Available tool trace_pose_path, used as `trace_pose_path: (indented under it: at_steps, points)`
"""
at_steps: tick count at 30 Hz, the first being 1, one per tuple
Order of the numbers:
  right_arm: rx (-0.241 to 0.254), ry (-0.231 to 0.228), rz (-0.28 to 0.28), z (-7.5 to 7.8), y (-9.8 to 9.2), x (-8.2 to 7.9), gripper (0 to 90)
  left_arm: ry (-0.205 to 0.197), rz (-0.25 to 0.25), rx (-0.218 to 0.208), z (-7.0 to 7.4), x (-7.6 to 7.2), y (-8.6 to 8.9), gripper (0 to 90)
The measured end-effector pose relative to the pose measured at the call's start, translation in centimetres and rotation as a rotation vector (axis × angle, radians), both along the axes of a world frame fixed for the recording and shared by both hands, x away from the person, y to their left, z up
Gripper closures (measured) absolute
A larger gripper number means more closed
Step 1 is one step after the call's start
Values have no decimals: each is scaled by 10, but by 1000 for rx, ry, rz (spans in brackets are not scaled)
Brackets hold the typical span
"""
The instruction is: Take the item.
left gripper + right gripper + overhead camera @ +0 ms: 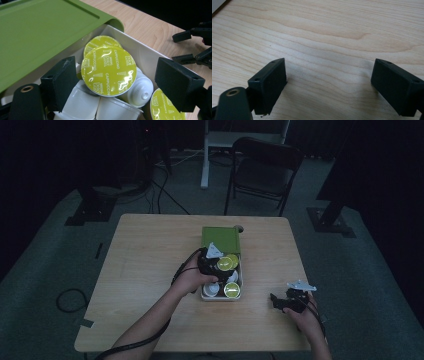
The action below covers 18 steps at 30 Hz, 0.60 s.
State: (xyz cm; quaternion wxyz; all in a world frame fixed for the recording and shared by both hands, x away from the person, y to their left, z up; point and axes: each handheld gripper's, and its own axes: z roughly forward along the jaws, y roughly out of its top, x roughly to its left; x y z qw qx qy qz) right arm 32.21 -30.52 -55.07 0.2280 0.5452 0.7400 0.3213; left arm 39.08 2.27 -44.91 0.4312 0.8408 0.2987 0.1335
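Note:
A white box point(220, 297) with a green lid point(221, 240) pushed back holds several coffee capsules with yellow-green foil tops. My left gripper point(214, 265) reaches into the box. In the left gripper view its jaws point(116, 80) stand either side of a raised capsule point(110, 70) marked Cappuccino. The left pad point(61, 82) is right beside the foil rim, and a gap shows on the right side. White capsule bodies point(82, 105) lie underneath. My right gripper point(280, 302) rests near the table's front right, its jaws point(328, 82) open over bare wood.
The green lid point(37, 32) slopes over the box's far part. The wooden table point(150, 270) has free surface to the left and in front. A dark chair point(265, 170) stands behind the table. The right gripper point(197, 45) shows beyond the box wall.

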Motion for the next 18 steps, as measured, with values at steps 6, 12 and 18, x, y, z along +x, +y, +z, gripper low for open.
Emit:
trace_pose_path:
  at_steps: [6, 12, 18]
  points:
    - [0, 0, 0, 0, 0, 0, 125, 9, 11, 12, -2, 5, -3, 222]
    - [0, 0, 0, 0, 0, 0, 124, 61, 34, 15, -7, 10, -4, 330]
    - [0, 0, 0, 0, 0, 0, 124, 48, 27, 31, -7, 10, -5, 382]
